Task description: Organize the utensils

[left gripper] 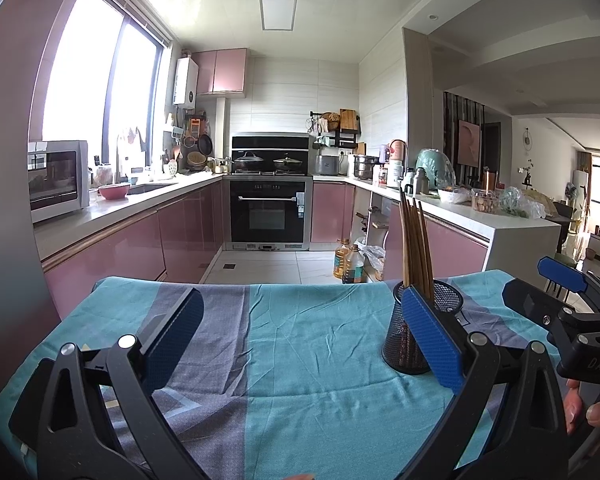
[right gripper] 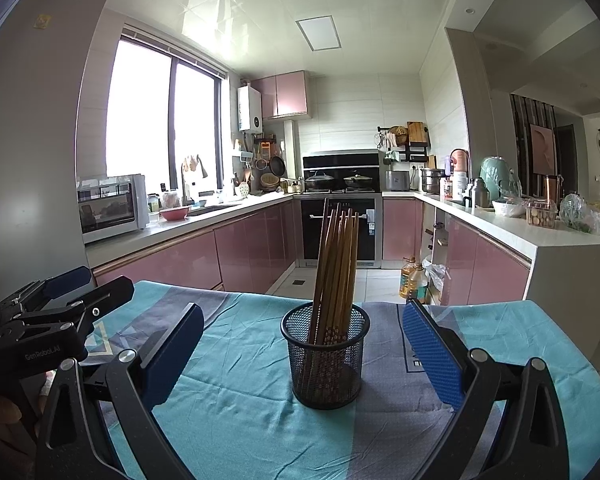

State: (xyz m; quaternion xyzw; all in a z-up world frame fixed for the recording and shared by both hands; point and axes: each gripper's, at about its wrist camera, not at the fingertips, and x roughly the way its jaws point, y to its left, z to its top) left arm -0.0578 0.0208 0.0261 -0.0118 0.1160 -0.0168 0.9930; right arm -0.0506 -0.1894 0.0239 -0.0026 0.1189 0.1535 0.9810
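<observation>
A black mesh cup [right gripper: 325, 354] stands upright on the worktop [right gripper: 236, 408], which is draped in a teal and grey-purple cloth, and it holds a bundle of brown wooden chopsticks [right gripper: 337, 264] leaning slightly, tips up. The right claw [right gripper: 300, 354] is spread wide and holds nothing, its blue pads either side of the cup without touching it. The left claw [left gripper: 300, 344] is likewise wide open and empty over bare cloth, with the cup just behind its right pad [left gripper: 432, 340]. In the right wrist view the body of the left tool carries the white lettering "GenRobot.AI"; in the left wrist view the right tool shows "DAS". Print on the cloth near the right pad is too cut off to read.
</observation>
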